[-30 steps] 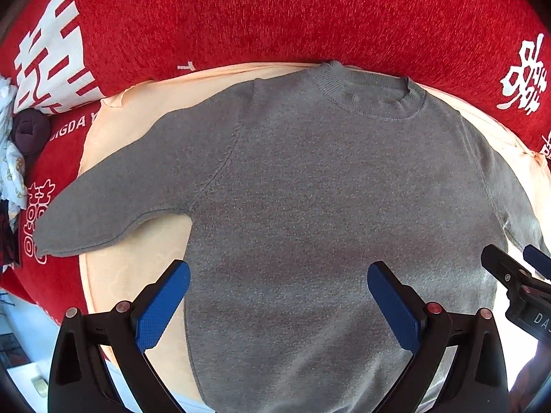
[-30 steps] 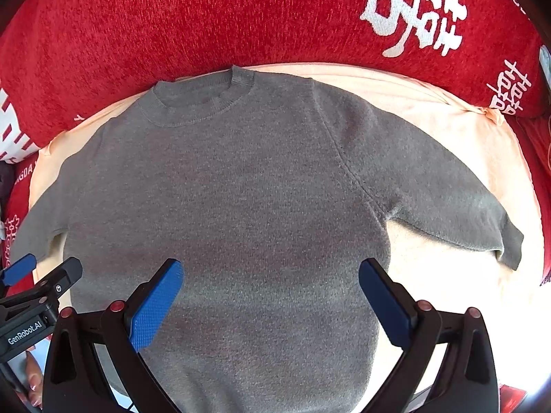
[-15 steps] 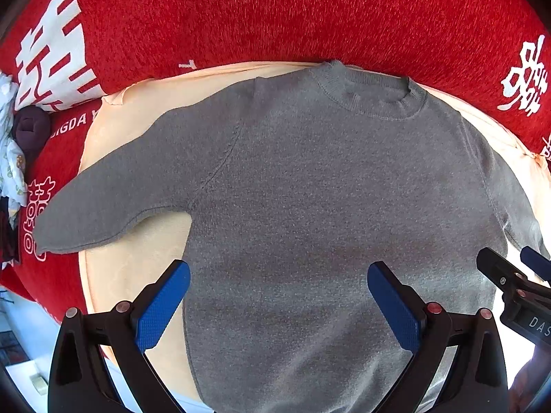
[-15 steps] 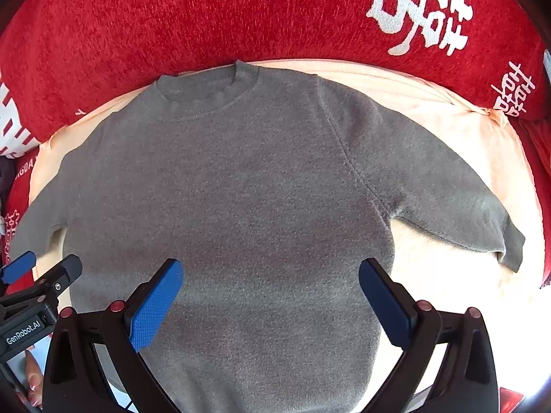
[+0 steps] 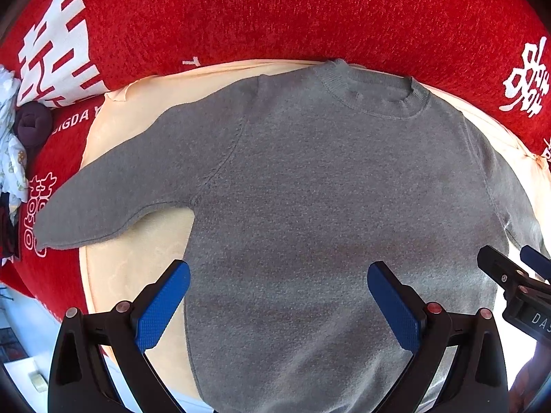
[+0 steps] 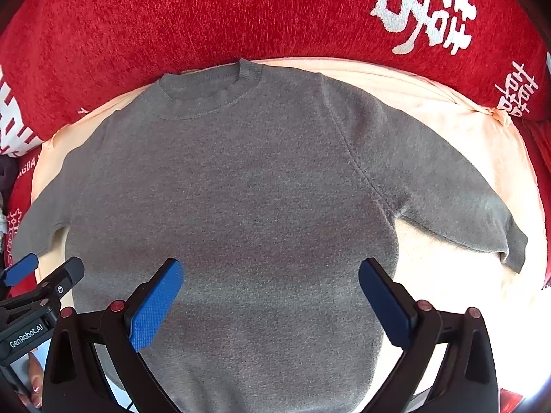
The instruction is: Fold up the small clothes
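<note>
A red blanket point(image 5: 275, 10) with white lettering backs a cream cloth point(image 5: 137, 268), where a grey sweater point(image 5: 327, 206) lies flat, collar at twelve o'clock, sleeves toward nine and three. The left gripper point(image 5: 278, 297) and right gripper point(image 6: 270, 294) hover above the hem, jaws wide, holding nothing. A clean fold likely starts with pinching each sleeve near its cuff.

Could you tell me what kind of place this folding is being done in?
Probably a home, on a bed or sofa. A grey sweater lies flat on a peach cloth spread over a red plush blanket with white characters, and other small clothes are piled at the side.
</note>
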Demonstrator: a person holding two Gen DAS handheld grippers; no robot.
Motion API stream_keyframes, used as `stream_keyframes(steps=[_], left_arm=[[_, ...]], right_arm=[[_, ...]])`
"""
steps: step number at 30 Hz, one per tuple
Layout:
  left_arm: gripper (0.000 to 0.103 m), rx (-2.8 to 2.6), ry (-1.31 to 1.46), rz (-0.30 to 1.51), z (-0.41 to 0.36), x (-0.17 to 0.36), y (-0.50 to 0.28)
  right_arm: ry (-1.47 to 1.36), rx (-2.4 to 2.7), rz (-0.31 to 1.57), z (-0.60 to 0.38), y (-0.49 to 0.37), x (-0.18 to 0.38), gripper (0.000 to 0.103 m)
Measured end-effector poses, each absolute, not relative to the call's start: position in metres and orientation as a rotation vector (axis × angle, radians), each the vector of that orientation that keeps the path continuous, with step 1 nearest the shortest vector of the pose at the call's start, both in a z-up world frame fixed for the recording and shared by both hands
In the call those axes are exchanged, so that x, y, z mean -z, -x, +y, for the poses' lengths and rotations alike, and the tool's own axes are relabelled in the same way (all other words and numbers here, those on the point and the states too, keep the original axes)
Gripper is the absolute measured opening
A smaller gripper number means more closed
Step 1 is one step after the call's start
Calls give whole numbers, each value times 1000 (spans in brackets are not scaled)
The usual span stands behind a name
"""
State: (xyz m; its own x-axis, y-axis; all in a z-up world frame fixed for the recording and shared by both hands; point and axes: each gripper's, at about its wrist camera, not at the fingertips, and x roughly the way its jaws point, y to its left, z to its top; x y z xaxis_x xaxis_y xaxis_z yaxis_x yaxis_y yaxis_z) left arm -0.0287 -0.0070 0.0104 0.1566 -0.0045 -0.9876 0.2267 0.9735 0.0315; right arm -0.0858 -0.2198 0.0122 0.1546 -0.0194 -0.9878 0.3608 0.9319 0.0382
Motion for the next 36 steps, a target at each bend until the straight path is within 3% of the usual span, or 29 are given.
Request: stream_keyframes(steps=[36], left_arm=[[103,155,-154,1431,2,1,23]], right_arm=[[-368,240,1405,-222,81,-6,102]])
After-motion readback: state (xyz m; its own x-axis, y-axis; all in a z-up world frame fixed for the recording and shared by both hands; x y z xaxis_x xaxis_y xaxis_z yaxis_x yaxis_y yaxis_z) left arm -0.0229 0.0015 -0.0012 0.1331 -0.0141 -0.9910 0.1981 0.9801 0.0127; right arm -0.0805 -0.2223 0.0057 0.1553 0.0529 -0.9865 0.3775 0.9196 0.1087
